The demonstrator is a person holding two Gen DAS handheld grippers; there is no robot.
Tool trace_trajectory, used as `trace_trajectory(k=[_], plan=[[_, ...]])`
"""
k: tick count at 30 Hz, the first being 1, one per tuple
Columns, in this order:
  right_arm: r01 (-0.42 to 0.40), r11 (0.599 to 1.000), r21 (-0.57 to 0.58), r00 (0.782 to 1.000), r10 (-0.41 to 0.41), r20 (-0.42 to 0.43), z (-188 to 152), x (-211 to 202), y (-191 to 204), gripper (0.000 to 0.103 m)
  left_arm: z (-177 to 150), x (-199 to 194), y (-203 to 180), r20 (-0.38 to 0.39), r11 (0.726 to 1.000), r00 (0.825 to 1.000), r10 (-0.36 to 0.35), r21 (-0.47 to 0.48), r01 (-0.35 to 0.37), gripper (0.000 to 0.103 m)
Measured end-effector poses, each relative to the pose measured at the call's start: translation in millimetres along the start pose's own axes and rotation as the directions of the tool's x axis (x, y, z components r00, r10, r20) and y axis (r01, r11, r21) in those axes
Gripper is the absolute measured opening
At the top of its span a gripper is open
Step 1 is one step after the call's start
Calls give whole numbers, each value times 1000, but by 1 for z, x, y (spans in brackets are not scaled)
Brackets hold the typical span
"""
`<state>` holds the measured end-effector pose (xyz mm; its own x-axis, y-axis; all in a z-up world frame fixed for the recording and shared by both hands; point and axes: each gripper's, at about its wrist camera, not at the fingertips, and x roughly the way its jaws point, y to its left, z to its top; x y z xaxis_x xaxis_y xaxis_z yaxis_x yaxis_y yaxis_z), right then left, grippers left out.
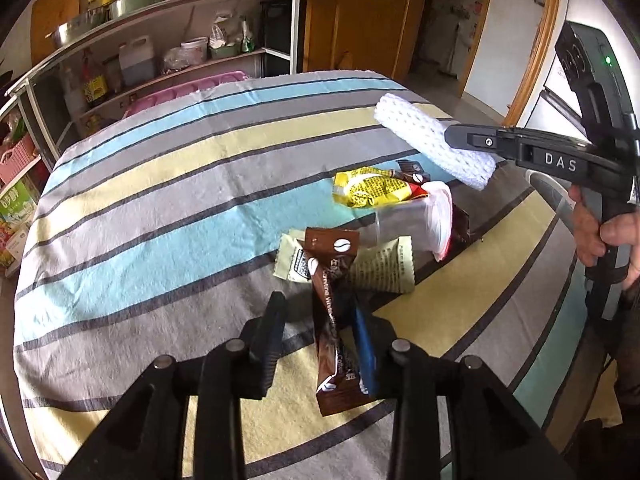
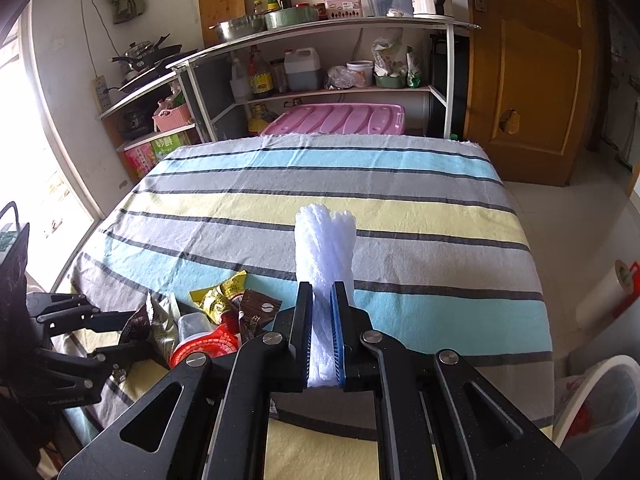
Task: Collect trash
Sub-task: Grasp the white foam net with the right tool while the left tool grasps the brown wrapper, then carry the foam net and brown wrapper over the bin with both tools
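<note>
Tablecloth (image 2: pixel 400 200) is matt woven cloth w/ a frayed far edge; white foam net (image 2: pixel 326 256) at 12 o'clock of the right gripper (image 2: pixel 323 320) looks soft, rough, meshy. Brown sachet (image 1: pixel 340 344) and yellow wrapper (image 1: pixel 372 192) at its 1 o'clock are glossy crinkled foil/plastic, the cup (image 1: pixel 404 224) clear smooth plastic. Both grippers matt black plastic w/ shiny metal pins; door (image 2: pixel 528 60) varnished wood.
</note>
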<state>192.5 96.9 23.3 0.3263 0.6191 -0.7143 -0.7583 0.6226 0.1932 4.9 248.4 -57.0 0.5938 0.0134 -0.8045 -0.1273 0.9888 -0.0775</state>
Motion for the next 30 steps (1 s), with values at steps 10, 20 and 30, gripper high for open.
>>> trace_trajectory(k=[10, 20, 30], plan=[[5, 1000, 17, 1000, -5, 19, -3, -8, -1, 9, -2, -12, -2, 30, 1000, 1000, 10, -13, -9, 10], [1, 998, 62, 997, -6, 79, -14, -43, -10, 9, 14, -44, -23, 110, 1000, 994, -3, 4, 2, 10], [64, 989, 135, 985, -84, 152, -38, -104, -38, 9, 50, -46, -87, 153, 991, 984, -94, 104, 79, 10]])
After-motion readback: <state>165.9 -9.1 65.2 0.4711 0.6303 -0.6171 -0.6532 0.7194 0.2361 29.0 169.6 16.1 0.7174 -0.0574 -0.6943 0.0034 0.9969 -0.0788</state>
